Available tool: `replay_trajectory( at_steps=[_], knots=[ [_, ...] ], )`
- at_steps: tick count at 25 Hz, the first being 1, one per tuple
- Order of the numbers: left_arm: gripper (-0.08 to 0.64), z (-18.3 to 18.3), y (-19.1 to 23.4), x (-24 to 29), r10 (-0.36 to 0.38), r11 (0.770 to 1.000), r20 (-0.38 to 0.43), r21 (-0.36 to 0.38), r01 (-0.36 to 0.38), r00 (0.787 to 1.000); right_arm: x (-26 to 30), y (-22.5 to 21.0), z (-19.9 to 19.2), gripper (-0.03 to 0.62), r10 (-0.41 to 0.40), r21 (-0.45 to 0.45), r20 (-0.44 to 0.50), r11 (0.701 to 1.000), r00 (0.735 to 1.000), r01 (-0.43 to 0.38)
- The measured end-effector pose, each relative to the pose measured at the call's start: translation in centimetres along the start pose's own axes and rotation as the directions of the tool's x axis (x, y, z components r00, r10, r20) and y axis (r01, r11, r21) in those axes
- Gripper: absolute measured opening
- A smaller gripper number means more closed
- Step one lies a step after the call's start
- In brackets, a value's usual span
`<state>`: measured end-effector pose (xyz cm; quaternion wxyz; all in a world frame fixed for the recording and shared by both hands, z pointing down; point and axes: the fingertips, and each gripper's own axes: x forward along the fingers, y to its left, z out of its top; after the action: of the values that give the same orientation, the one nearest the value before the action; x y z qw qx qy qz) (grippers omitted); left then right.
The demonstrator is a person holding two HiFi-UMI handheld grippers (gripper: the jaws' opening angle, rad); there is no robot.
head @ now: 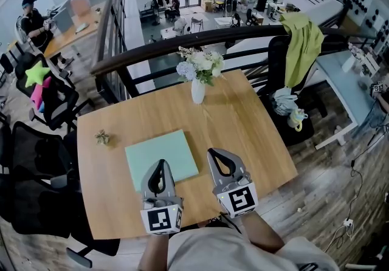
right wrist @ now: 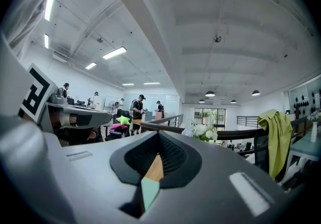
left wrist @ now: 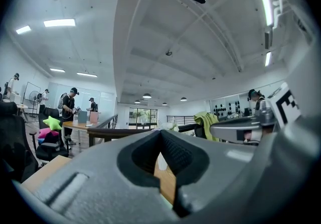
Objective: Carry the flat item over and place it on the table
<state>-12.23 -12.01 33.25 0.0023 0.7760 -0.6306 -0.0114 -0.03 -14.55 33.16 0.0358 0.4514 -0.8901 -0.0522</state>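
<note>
Head view: light wooden square table [head: 255, 142] set against a dark curved railing [head: 182, 42]. The pale green flat square board [head: 159, 153] lies flat on the top, toward the near side and left of centre. Left gripper [head: 161, 162] sits over the board's near edge. Right gripper [head: 214, 153] sits just beside the board's right corner, over bare wood. A white vase of pale flowers [head: 198, 90] stands at the far edge, and a small dried sprig [head: 102, 137] lies near the left edge. Bare wood is open to the right of the board and between board and vase. Black office chairs [head: 55, 102] crowd the left side; a yellow-green cloth [head: 302, 42] is draped on a chair at the right.

Left gripper view: only here do the left gripper's [left wrist: 160, 132] 2 jaws show, pressed together with nothing between the pads. Through the hole behind the tips, wood and a thin green sliver of board [left wrist: 164, 199] show.

Right gripper view: right gripper [right wrist: 158, 135] also closed and empty. A wedge of green board [right wrist: 149, 190] and wood shows below, the flowers [right wrist: 200, 130] ahead.
</note>
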Motion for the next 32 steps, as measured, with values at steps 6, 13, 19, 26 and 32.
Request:
replay_trajectory(
  at_steps=[6, 13, 19, 26, 32],
  knots=[
    [0.003, -0.06, 0.0, -0.11, -0.001, 1.0, -0.006, 0.007, 0.001, 1.0, 0.02, 0.21, 0.07, 0.01, -0.001, 0.006, 0.001, 1.0, 1.0, 0.001],
    [0.003, -0.02, 0.19, -0.22, 0.0, 1.0, -0.008, -0.008, 0.0, 1.0, 0.14, 0.44, 0.22, 0.011, 0.01, -0.004, 0.003, 1.0, 1.0, -0.01],
    [0.003, -0.08, -0.1, -0.22, -0.008, 1.0, -0.01, -0.016, 0.008, 1.0, 0.01, 0.45, 0.01, 0.01, 0.008, 0.006, -0.004, 1.0, 1.0, -0.008],
    [0.003, 0.03, -0.15, -0.29, -0.011, 1.0, -0.005, -0.02, 0.011, 1.0, -0.14, 0.42, 0.31, 0.009, 0.007, -0.027, 0.0, 1.0, 1.0, -0.007],
    [0.003, 0.01, -0.04, -0.19, -0.006, 1.0, -0.001, -0.02, 0.006, 1.0, -0.09, 0.27, 0.34, 0.009, 0.005, -0.019, 0.007, 1.0, 1.0, -0.005]
  ],
)
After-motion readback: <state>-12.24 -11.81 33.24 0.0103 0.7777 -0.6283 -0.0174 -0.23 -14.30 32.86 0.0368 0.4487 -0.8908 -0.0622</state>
